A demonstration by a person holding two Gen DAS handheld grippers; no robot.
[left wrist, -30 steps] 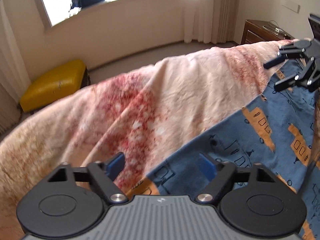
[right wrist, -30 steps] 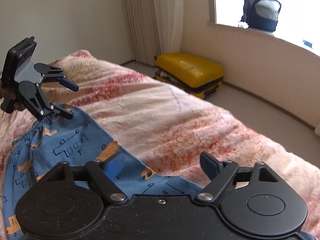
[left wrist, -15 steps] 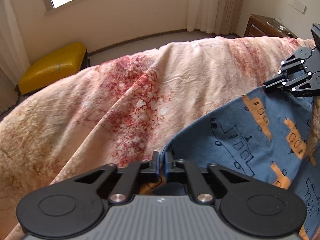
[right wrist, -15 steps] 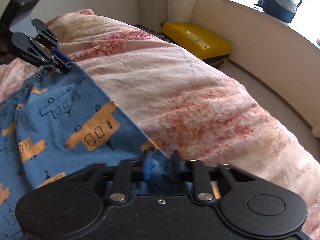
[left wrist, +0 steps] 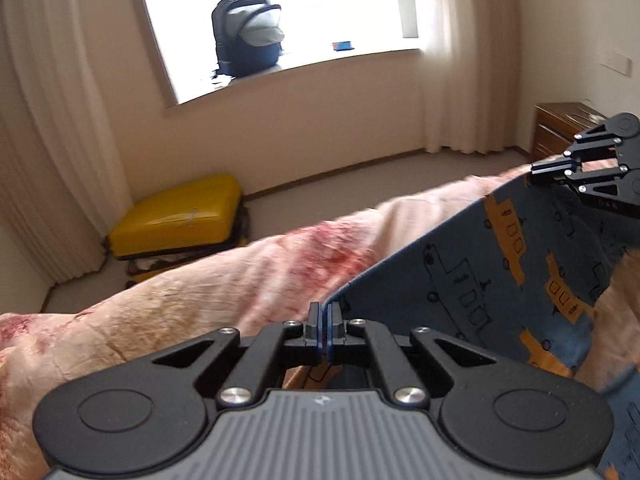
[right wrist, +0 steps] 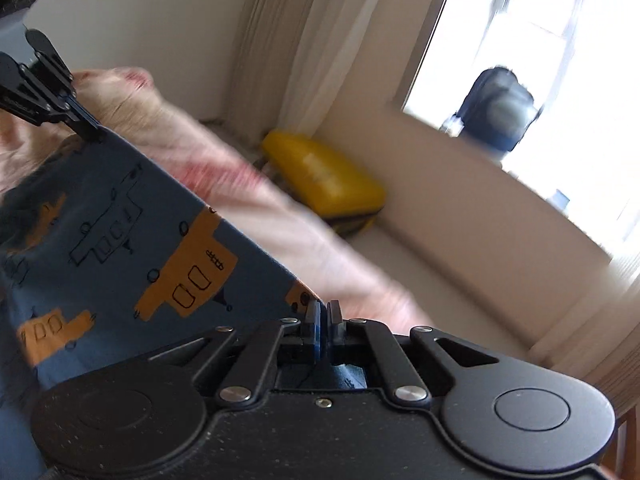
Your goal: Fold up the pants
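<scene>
Blue cotton with orange vehicle prints, that is what you have pinched at both ends: the pants stretch as a taut sheet between your two tools, raised off the pink and red mottled bedspread. Your left gripper has its jaws pressed together on one corner of the fabric, the edge of the cloth running up and away to the right from the pads. Your right gripper is likewise clamped on the far corner; its jaws have just been closing, and the cloth sits between them. In the left wrist view you can see the right tool at the upper right edge, holding the other end of the same hem. The right wrist view is smeared, so the exact corner held there (it looks like a leg end) is hard to tell. Beyond the bed a yellow suitcase lies on the floor by the curtain, and a dark backpack stands on the window ledge.
</scene>
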